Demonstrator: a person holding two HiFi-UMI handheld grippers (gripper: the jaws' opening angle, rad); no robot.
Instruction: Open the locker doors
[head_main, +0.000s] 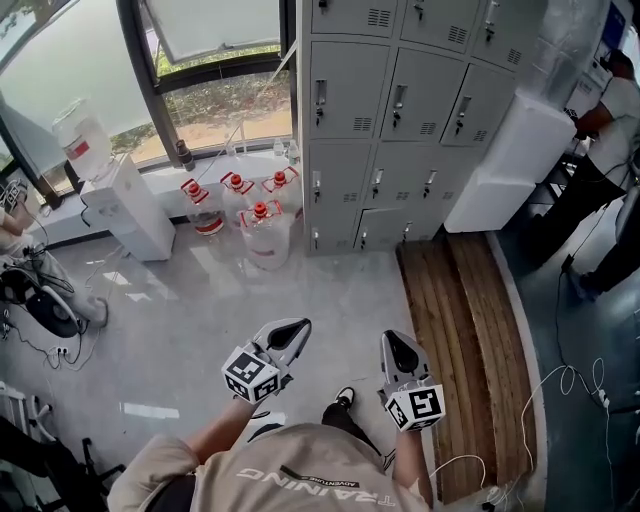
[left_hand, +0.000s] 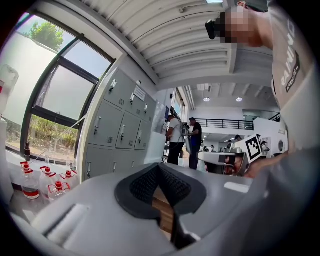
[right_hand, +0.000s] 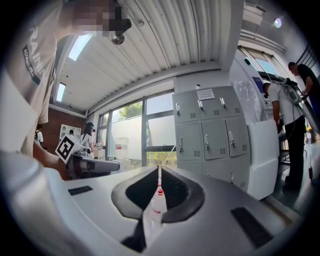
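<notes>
Left gripper (head_main: 296, 330) and right gripper (head_main: 393, 342): jaws together, nothing held, both pointing level. Lockers (head_main: 352, 75) stand ahead, well apart, every visible door closed. Step judged: approach. Next likely needs closing in on a door handle (head_main: 399, 100) and parting the jaws.

Floor (head_main: 200, 320): pale grey, glossy, daylit.
Wooden plank strip (head_main: 470, 320): runs along the floor's right side.
Window (head_main: 210, 60): dark-framed, greenery outside.
Water jugs (head_main: 262, 232): 4, clear, red-capped, grouped below the window.
Water dispenser (head_main: 135, 210): white, bottle on top, left of the jugs.
Ceiling (right_hand: 165, 40): white, ribbed.
</notes>
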